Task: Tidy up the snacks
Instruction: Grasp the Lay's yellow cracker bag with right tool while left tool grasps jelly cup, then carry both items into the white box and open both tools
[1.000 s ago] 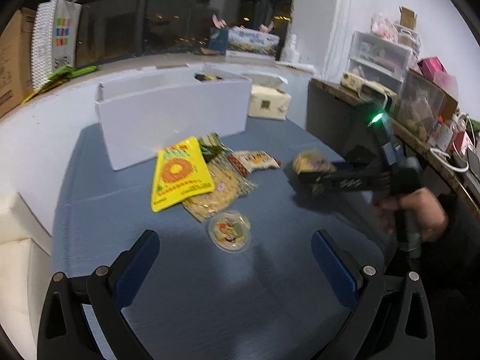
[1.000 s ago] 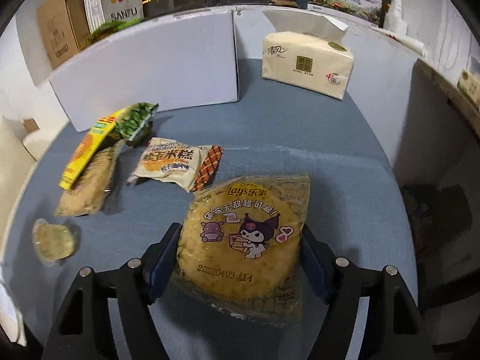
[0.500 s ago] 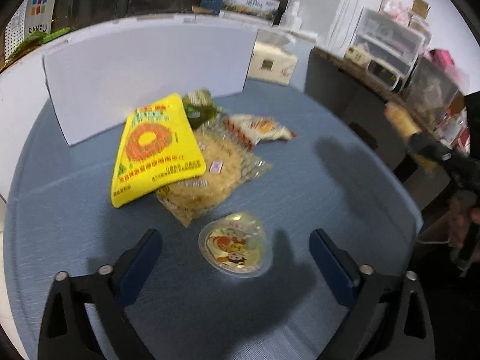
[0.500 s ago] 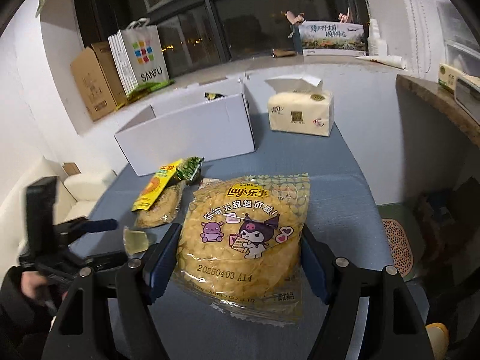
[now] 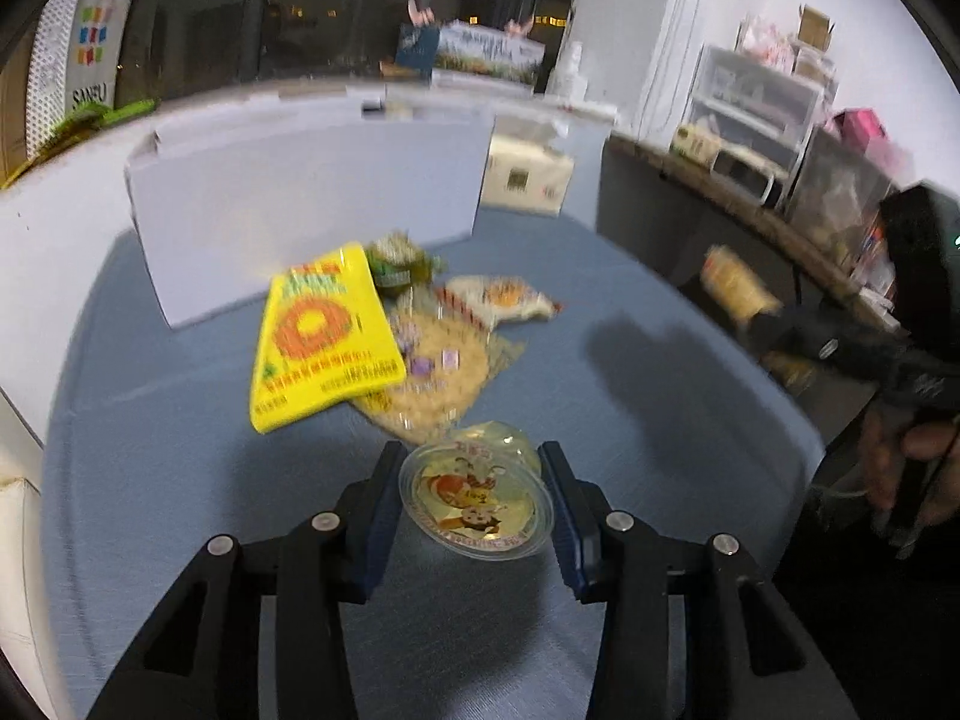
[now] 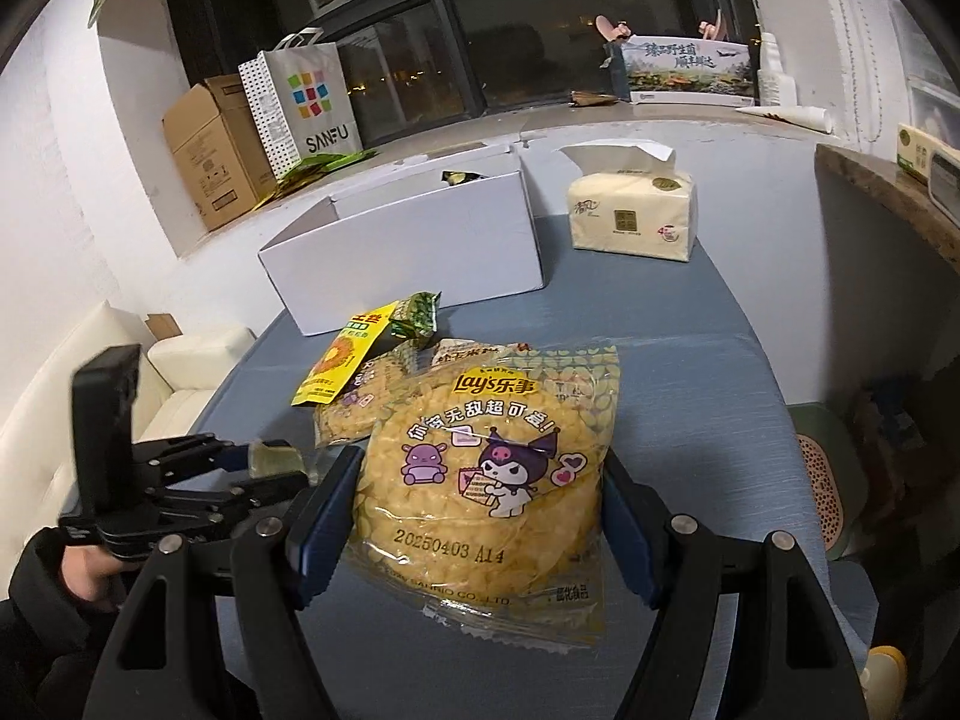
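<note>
The left gripper point(image 5: 476, 501), wide open 0.5 s ago, now clamps the jelly cup point(image 5: 476, 501), while the right gripper point(image 6: 483, 501) keeps holding the chips point(image 6: 486, 468), so 2 snacks can go into the box point(image 6: 408, 246).

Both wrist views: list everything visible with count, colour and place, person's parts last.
table: 1, blue, under everything
white box: 1, open, table's far end
tissue pack: 1, cream, right of box
yellow packet: 1, on the pile
green packet: 1, behind yellow packet
clear chip bag: 1, under yellow packet
rice cake pack: 1, white-orange, right of pile
jelly cup: 1, clear, in left claw
Lay's bag: 1, yellow, in right claw
</note>
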`<action>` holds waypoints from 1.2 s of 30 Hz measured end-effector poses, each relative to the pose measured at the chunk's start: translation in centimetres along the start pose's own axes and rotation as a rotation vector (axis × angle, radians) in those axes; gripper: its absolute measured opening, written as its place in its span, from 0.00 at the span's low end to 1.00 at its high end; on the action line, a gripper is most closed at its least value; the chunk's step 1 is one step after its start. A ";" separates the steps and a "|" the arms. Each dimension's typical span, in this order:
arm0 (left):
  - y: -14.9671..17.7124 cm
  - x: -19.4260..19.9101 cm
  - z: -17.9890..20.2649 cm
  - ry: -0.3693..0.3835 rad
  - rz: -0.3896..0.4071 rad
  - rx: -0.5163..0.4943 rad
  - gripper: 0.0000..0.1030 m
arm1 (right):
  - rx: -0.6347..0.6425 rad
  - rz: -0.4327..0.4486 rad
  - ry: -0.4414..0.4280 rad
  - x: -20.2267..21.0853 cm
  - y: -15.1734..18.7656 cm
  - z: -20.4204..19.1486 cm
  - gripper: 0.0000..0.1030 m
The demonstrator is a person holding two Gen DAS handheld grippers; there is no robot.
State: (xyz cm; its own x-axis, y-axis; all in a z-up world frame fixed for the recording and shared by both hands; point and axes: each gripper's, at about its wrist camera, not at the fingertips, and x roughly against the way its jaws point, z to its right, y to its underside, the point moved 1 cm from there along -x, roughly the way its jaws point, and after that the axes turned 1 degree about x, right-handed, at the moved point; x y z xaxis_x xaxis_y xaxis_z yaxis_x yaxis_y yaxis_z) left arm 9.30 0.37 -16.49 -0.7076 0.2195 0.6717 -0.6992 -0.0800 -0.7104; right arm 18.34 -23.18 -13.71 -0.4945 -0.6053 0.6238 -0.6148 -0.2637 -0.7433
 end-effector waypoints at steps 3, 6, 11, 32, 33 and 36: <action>-1.5 2.3 -0.2 0.002 0.077 0.002 0.47 | 0.009 -0.002 -0.017 -0.3 -0.4 -0.4 0.76; -4.2 4.3 -1.0 -0.001 0.160 0.011 0.47 | 0.018 -0.001 -0.049 -0.6 -1.5 -0.8 0.76; -10.2 6.0 -3.9 -0.037 0.282 0.051 0.47 | 0.030 0.041 -0.140 -1.6 -6.9 -2.5 0.76; -21.5 -2.1 -15.4 -0.242 0.220 0.128 1.00 | -0.028 -0.092 -0.136 -19.6 -28.1 -3.7 0.91; -21.3 -2.0 -15.5 -0.236 0.220 0.128 1.00 | -0.032 -0.096 -0.116 -19.9 -28.2 -3.6 0.98; -20.8 -1.7 -15.7 -0.230 0.228 0.140 1.00 | -0.057 -0.083 -0.118 -19.8 -27.8 -3.2 0.99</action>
State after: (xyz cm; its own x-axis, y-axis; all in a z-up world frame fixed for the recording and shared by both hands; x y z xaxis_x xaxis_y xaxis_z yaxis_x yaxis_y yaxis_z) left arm 26.64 16.89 -6.16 -0.8405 -0.0433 0.5400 -0.5164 -0.2376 -0.8228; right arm 43.25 -1.51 -4.60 -0.3668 -0.6681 0.6473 -0.6861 -0.2757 -0.6733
